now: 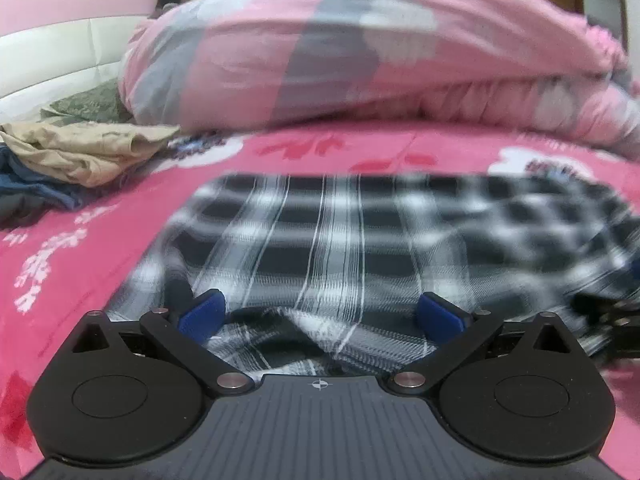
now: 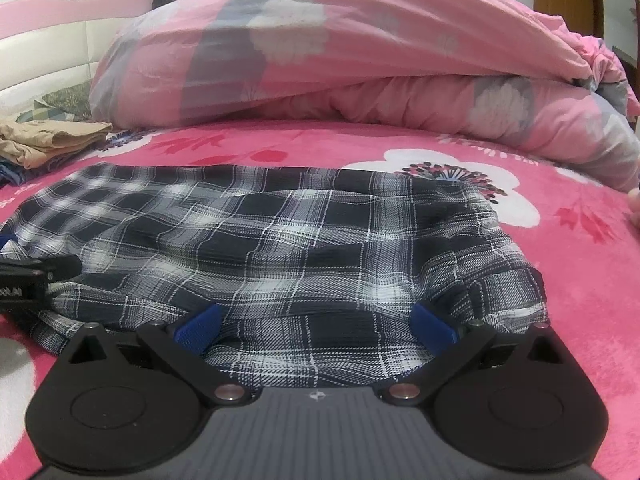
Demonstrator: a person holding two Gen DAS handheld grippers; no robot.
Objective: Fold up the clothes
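Both views evenly lit, soft indoor light, no hard shadows; source not visible. Left wrist view: heavy motion blur across the plaid garment and the rolled quilt; the gripper body in the foreground stays sharp. Right wrist view: plaid garment crisp, weave readable; quilt slightly soft. Fisheye bending strong at all edges, dark vignette in the corners. Faint sheen on the black gripper housings. No glare.
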